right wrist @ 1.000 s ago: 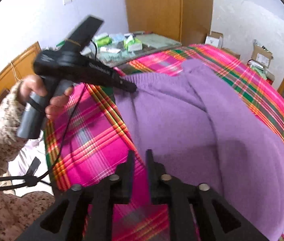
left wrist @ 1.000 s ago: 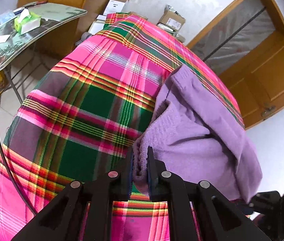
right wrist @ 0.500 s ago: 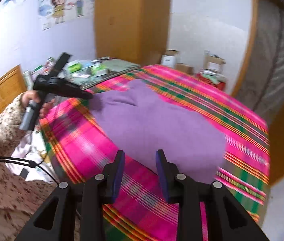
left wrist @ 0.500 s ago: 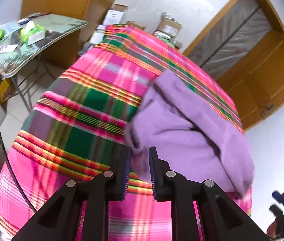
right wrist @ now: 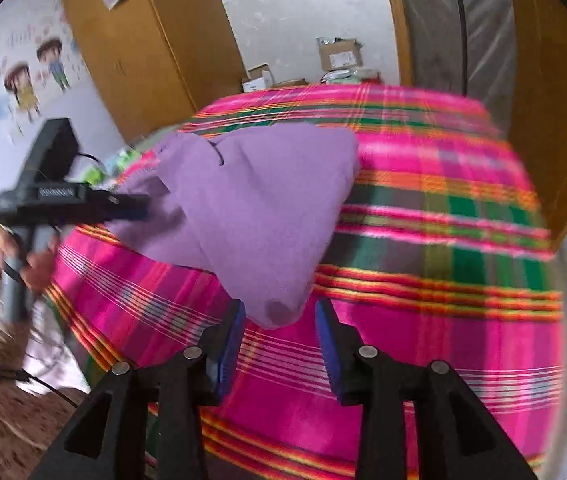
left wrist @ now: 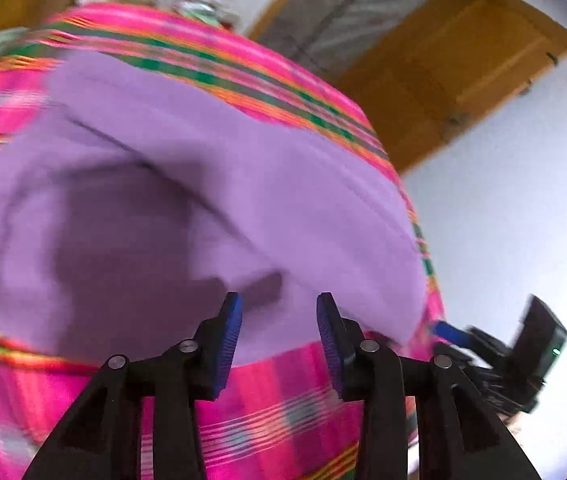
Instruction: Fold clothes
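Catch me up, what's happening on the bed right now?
A person is folding a soft purple knit garment that lies on a bed covered by a pink, green and orange plaid blanket. Both tongs are open and holding nothing. The left tongs hover over the near edge of the garment, and the right tongs sit just short of its nearest corner. The garment looks partly folded, with one layer lying over another. The frames are blurred, so both hands seem to be moving.

One purple garment (right wrist: 251,216), one plaid bedspread (right wrist: 435,240), three cardboard boxes (right wrist: 339,54), two tongs (right wrist: 279,344).
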### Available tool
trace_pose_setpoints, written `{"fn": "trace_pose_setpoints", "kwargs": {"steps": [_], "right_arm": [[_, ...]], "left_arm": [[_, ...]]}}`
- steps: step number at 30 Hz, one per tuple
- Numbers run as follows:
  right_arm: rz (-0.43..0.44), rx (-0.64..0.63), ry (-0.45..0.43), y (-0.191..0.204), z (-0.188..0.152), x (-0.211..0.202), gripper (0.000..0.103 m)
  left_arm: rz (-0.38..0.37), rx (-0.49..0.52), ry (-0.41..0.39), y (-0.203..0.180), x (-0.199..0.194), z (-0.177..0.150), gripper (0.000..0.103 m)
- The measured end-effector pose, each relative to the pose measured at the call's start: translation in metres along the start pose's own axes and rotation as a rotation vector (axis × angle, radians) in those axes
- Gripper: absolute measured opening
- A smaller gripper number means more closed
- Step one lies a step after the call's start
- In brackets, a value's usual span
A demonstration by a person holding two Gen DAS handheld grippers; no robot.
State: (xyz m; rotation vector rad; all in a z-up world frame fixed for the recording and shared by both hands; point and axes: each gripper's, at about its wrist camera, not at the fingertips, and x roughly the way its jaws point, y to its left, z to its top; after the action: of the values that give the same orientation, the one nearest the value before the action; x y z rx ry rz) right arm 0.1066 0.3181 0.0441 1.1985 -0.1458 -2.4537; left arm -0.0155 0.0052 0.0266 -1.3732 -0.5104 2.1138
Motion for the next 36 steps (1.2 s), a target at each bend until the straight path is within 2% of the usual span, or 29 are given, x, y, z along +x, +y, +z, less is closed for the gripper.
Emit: {"fn": "trace_pose_setpoints", "kwargs": {"steps": [5, 11, 15, 17, 18, 22, 29, 36], "right_arm": [[0.078, 0.078, -0.010, -0.011, 0.006, 0.022, 0.039], [0.176, 0.179, -0.020, -0.027, 0.014, 0.032, 0.040], [0.187, 0.224, -0.053, -0.030, 0.022, 0.032, 0.019], [0.180, 0.228, -0.082, -0.029, 0.026, 0.029, 0.016], [0.184, 0.228, -0.097, -0.028, 0.028, 0.026, 0.015], [0.181, 0.192, -0.154, -0.022, 0.046, 0.019, 0.014], [0.237, 0.134, -0.256, -0.006, 0.083, 0.007, 0.012], [0.293, 0.024, -0.293, 0.032, 0.120, 0.021, 0.012]], "left_arm": [[-0.085, -0.037, 0.035, -0.011, 0.028, 0.007, 0.040], [-0.100, -0.070, 0.040, -0.009, 0.036, 0.011, 0.040], [-0.127, -0.082, 0.022, -0.011, 0.036, 0.013, 0.037], [-0.123, -0.074, 0.009, -0.013, 0.033, 0.015, 0.022], [-0.120, -0.071, 0.000, -0.013, 0.032, 0.016, 0.013], [-0.117, -0.082, -0.046, -0.010, 0.023, 0.026, 0.008], [-0.120, -0.117, -0.120, 0.000, 0.004, 0.043, 0.006], [-0.116, -0.151, -0.191, 0.010, -0.012, 0.061, 0.005]]}}
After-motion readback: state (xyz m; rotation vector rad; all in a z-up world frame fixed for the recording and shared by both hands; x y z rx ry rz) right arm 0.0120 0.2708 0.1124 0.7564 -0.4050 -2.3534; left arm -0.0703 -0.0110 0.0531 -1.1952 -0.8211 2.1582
